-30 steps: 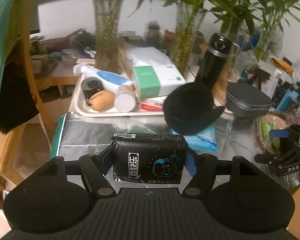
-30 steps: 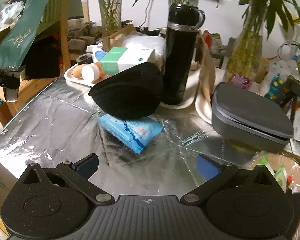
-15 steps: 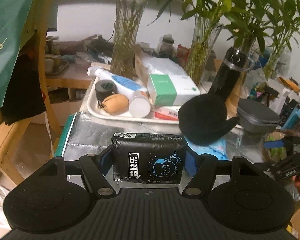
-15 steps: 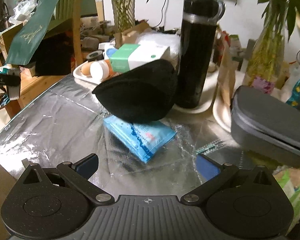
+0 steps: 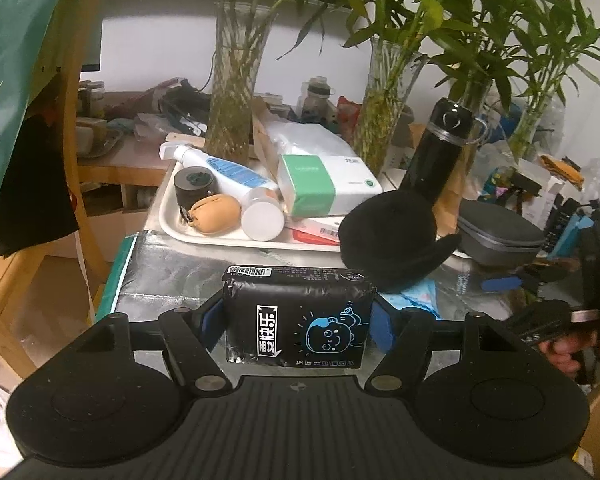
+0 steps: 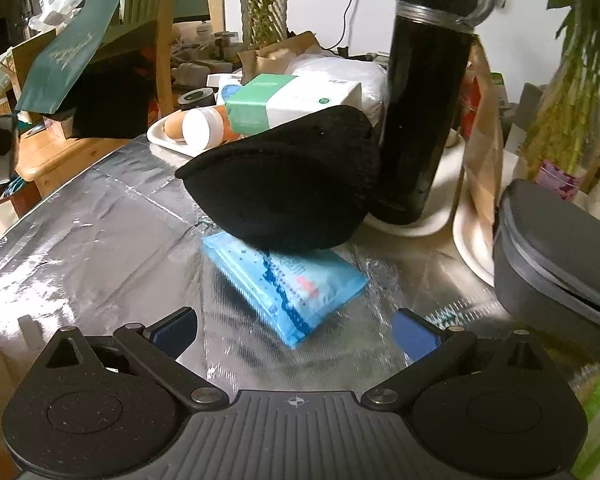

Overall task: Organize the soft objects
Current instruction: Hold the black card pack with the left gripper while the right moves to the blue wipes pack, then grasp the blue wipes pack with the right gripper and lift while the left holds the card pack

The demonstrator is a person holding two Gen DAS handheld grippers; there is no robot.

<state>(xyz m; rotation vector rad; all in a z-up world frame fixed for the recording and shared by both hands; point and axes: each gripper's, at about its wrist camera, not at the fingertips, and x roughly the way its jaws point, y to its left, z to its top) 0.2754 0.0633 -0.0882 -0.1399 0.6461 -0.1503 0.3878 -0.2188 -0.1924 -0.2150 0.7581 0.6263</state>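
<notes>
My left gripper (image 5: pixel 298 322) is shut on a black tissue pack (image 5: pixel 298 316) with a blue cartoon face, held above the silver table cover. Beyond it lies a black fuzzy earmuff (image 5: pixel 392 236) resting partly on a blue tissue pack (image 5: pixel 418 294). In the right wrist view my right gripper (image 6: pixel 294 330) stands open just short of the blue tissue pack (image 6: pixel 292 284), whose near corner lies between the blue pads. The black earmuff (image 6: pixel 288 188) covers the pack's far end. The right gripper also shows at the right edge of the left wrist view, held by a hand (image 5: pixel 572 344).
A white tray (image 5: pixel 172 224) holds a spray bottle, a black tape roll, a tan pouch, a white jar and a green-and-white tissue box (image 5: pixel 324 184). A black flask (image 6: pixel 424 92) on a plate, a grey zip case (image 6: pixel 556 256), plant vases and a wooden chair (image 5: pixel 76 184) surround the foil.
My right gripper has come forward and down toward the blue tissue pack, which now looms larger. The left gripper tilted up slightly, still gripping the black pack.
</notes>
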